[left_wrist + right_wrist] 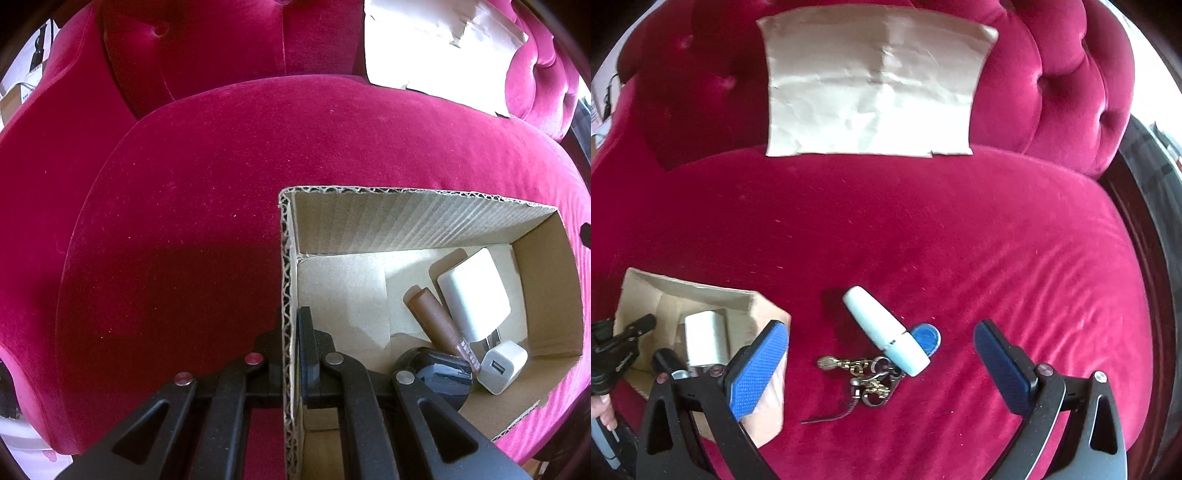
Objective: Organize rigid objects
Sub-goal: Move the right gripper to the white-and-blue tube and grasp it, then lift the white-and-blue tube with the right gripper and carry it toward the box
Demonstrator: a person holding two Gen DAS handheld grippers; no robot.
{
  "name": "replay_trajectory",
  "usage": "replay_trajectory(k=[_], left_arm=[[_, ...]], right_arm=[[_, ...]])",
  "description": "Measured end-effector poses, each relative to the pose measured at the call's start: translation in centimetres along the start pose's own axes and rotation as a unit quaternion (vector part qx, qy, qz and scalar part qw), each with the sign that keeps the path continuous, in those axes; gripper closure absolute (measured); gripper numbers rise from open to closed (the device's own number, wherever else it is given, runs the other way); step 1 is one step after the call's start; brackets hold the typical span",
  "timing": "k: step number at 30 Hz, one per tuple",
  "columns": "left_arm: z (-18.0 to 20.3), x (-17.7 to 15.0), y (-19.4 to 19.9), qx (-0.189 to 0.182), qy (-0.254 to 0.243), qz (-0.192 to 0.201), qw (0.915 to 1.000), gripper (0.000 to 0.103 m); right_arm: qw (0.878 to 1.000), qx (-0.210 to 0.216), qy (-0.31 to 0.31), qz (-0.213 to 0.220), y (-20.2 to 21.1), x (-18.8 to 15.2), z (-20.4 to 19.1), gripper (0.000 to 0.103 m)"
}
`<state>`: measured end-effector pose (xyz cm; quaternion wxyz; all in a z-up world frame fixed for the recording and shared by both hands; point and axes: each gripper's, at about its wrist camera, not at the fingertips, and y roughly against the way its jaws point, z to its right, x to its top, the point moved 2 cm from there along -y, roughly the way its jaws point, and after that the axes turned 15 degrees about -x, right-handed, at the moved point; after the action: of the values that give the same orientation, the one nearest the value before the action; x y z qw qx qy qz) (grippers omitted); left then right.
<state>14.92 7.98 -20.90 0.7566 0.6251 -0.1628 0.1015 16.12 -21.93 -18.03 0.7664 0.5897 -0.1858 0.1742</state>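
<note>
Writing: small print on the brown tube (439, 325), not readable.
Box (406, 221): on the sofa (184, 221); holds two white chargers (474, 295), one tube, one black object (432, 373).
Left gripper (291, 354): clamped on the box wall.
Right gripper (881, 347): wide, above one pale blue tube (886, 332), one blue tag (925, 338) and one key bunch (868, 376) lying on the sofa.

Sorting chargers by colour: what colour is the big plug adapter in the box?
White adapter, clearest in the left wrist view.

Home living room, by all signs. Work surface: seat cushion (923, 229) of a crimson velvet armchair with button-tufted backrest (207, 48) and rolled, tufted arm (1082, 85). Crumpled sheet of paper (871, 85) propped against the backrest. Open cardboard box (406, 218) on the cushion, holding white phone chargers (474, 295). Keyring (871, 376) loose on the velvet.
</note>
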Motion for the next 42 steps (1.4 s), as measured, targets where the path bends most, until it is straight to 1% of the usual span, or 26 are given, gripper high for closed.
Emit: replay_trajectory(k=[4, 10, 14, 17, 20, 21, 22, 23, 24, 25, 28, 36, 42], left_arm=[[0.1, -0.1, 0.0, -0.001, 0.0, -0.001, 1.0, 0.099], [0.1, -0.1, 0.0, 0.0, -0.004, -0.001, 1.0, 0.099], [0.1, 0.1, 0.0, 0.0, -0.003, -0.001, 1.0, 0.099], [0.1, 0.1, 0.0, 0.0, -0.003, -0.001, 1.0, 0.099], [0.1, 0.1, -0.1, 0.0, -0.002, -0.001, 1.0, 0.099], [0.1, 0.1, -0.1, 0.0, -0.002, -0.001, 1.0, 0.099], [0.1, 0.1, -0.1, -0.001, -0.002, -0.001, 1.0, 0.099], [0.1, 0.1, -0.1, -0.001, -0.002, -0.001, 1.0, 0.099], [0.1, 0.1, -0.1, -0.001, -0.002, -0.001, 1.0, 0.099], [0.1, 0.2, 0.0, -0.001, -0.002, -0.001, 1.0, 0.099], [0.1, 0.2, 0.0, -0.001, -0.001, -0.002, 1.0, 0.099], [0.0, 0.2, 0.1, -0.002, -0.001, -0.002, 1.0, 0.099], [0.0, 0.2, 0.2, -0.001, -0.001, -0.001, 1.0, 0.099]], right_arm=[[1.0, -0.01, 0.001, -0.012, -2.0, -0.2, 0.7, 0.0], [1.0, -0.007, 0.005, -0.026, -4.3, -0.3, 0.9, 0.0], [0.999, -0.004, 0.006, -0.031, -5.0, -0.4, 0.7, 0.0], [0.999, 0.001, 0.01, -0.03, -5.1, -0.4, 0.2, 0.002], [0.999, 0.001, 0.023, -0.036, -5.3, -0.4, -0.4, 0.016], [0.999, -0.001, 0.027, -0.038, -5.4, -0.5, -0.6, 0.025], [0.999, -0.004, 0.033, -0.04, -5.4, -0.6, -0.8, 0.04], [0.998, -0.01, 0.037, -0.041, -5.5, -0.7, -1.0, 0.052], [0.998, -0.01, 0.039, -0.042, -5.5, -0.8, -1.1, 0.067], [0.998, -0.013, 0.04, -0.041, -5.4, -0.9, -1.2, 0.07], [0.998, -0.013, 0.04, -0.039, -5.1, -0.9, -1.2, 0.073], [0.999, -0.02, 0.031, -0.04, -3.7, -0.9, -0.6, 0.075], [0.999, -0.016, 0.014, -0.038, -1.9, -1.2, 0.2, 0.076]])
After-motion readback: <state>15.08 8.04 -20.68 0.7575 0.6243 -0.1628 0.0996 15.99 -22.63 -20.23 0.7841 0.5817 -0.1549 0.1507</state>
